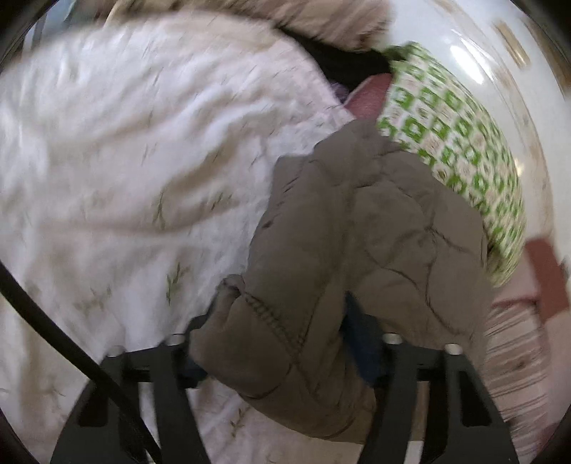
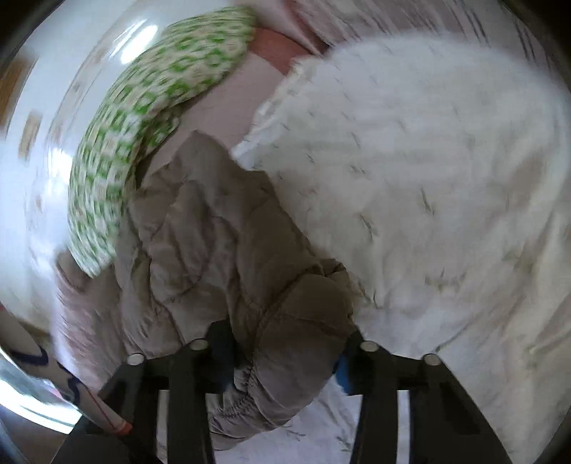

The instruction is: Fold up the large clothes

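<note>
A brown-grey quilted puffer jacket (image 1: pixel 374 228) hangs bunched over a bed covered by a white leaf-print duvet (image 1: pixel 125 150). My left gripper (image 1: pixel 282 353) is shut on a stitched edge of the jacket, which fills the space between its fingers. In the right wrist view the same jacket (image 2: pixel 214 250) drapes forward from my right gripper (image 2: pixel 285 360), which is shut on a gathered cuff or hem. Both views are motion-blurred. The jacket is lifted above the duvet (image 2: pixel 428 160).
A green-and-white checked pillow (image 1: pixel 456 142) lies at the bed's head, also in the right wrist view (image 2: pixel 142 117). Pink striped bedding (image 1: pixel 514 349) and a white wall lie beyond. A fur-trimmed dark garment (image 1: pixel 321 32) lies at the far edge.
</note>
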Demonstrator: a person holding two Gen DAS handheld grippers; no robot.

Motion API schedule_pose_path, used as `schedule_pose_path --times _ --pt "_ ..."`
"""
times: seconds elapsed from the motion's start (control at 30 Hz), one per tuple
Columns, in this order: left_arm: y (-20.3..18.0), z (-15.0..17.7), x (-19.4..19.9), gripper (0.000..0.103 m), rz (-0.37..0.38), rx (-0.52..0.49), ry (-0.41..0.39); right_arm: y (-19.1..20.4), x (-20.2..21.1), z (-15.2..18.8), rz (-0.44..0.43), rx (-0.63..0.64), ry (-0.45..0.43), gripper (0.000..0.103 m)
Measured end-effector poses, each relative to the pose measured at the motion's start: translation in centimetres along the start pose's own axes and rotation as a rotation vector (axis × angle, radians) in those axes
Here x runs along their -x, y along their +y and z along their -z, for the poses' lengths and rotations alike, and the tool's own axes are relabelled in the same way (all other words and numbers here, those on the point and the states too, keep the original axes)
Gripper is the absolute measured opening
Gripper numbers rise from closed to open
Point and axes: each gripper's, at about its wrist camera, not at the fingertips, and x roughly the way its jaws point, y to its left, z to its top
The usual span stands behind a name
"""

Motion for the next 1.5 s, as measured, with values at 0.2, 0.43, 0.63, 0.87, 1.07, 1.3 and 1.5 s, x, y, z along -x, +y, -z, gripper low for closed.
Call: schedule_pose_path --times 0.2,0.43,0.63,0.87,1.07,1.3,1.5 --pt "-3.5 0.6 2.9 0.043 -0.119 -0.174 -0.132 5.7 3.1 1.4 0.138 0.305 -0.157 0.035" --pt "-4.9 1.5 7.3 0.041 -0.118 -0.229 -0.199 7.5 7.5 2.6 0.134 0.409 -0.214 0.034" --pt "-5.4 3.9 12.2 0.041 -0.094 -0.273 -0.245 6.7 12.2 3.7 0.093 0.391 -0.227 0.034" --pt "-2.7 7.8 15.1 0.042 -0.095 -0.235 -0.216 3.4 16.4 7.2 0.044 0.344 -0.206 0.034" --pt "0.3 10.6 14.5 0.064 -0.218 -0.176 -0.171 -0.3 14.5 7.8 0.094 0.257 -0.080 0.050" --pt "5.6 9.1 16.0 0.066 -0.320 0.060 -0.242 -7.9 15.1 6.4 0.147 -0.103 -0.047 0.077" --pt "-0.7 10.2 17.2 0.066 -0.302 -0.166 -0.379 -2.9 18.1 6.5 0.104 0.139 -0.241 0.074"
